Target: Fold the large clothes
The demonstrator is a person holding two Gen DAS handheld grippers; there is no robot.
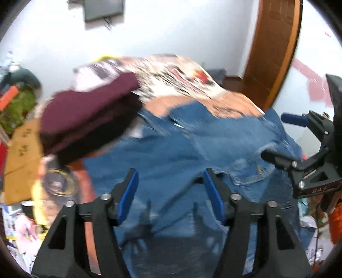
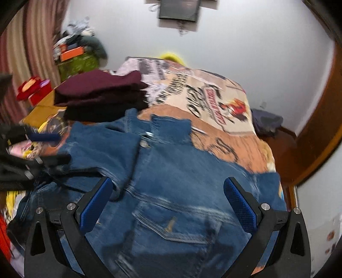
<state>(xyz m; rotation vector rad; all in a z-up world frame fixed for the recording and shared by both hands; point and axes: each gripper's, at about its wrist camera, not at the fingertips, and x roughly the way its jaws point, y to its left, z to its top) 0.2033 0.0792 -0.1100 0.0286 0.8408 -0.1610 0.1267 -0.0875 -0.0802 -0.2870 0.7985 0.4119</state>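
Garment: blue denim jacket (image 2: 171,171), spread on the printed bedspread (image 2: 213,102), collar away from the cameras, chest pocket flap showing.
Left gripper (image 1: 171,181): jaws apart, empty.
Right gripper (image 2: 168,196): jaws wide, empty.
Right view only: metal button, apparently unfastened.
Both views: folded maroon garments (image 1: 89,111) beside the jacket.

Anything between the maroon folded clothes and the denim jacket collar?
Nothing visible: the maroon stack sits right behind the denim jacket collar on the printed bedspread, clearest in the right wrist view.

white wall (image 2: 245,49) | wall screen (image 2: 178,9) | wooden door (image 1: 275,49) | striped curtain (image 2: 27,42)
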